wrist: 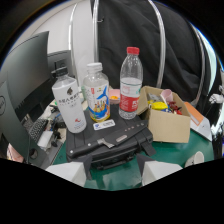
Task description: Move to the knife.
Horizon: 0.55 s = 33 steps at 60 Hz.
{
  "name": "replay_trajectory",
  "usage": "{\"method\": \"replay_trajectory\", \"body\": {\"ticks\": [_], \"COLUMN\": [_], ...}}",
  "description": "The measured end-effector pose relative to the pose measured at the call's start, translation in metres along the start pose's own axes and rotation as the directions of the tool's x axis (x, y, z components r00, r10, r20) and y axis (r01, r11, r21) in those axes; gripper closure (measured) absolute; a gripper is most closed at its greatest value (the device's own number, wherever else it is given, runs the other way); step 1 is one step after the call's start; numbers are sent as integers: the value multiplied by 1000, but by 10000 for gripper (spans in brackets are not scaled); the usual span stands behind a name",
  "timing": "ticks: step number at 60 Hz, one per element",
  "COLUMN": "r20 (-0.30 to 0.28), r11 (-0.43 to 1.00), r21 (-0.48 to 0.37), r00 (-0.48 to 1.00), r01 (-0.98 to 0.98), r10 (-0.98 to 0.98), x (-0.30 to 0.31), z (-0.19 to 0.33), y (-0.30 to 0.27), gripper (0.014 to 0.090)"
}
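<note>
Right now, in the gripper view, the claw (113,176) hangs above the near edge of a black case (107,142) that sits on the green bench (172,152). Its two pale fingertips (72,172) stand wide apart with nothing between them.

The knife (100,145) lies flat on the lid of the case, just ahead of the fingers and a little toward the left one, its dark handle running left and its short grey blade pointing right.

Behind the case stand three bottles in a row: a white bottle (69,106), a clear bottle with a yellow label (97,96) and a water bottle with a red cap (131,85). A cardboard box (165,120) of small items sits to the right of the case.

By my reading the approach is well along but not finished. The next move calls for easing forward and down, slightly leftward, until the handle lies between the fingers, with the claw kept low so it stays clear of the bottles.
</note>
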Motion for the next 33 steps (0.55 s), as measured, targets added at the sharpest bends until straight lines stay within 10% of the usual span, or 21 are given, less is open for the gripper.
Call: {"method": "replay_trajectory", "body": {"ticks": [33], "r20": [-15], "r11": [1000], "r21": [-25], "r00": [1000], "r01": [-6], "r10": [6], "x": [-7], "z": [34], "y": [8], "gripper": [194]}}
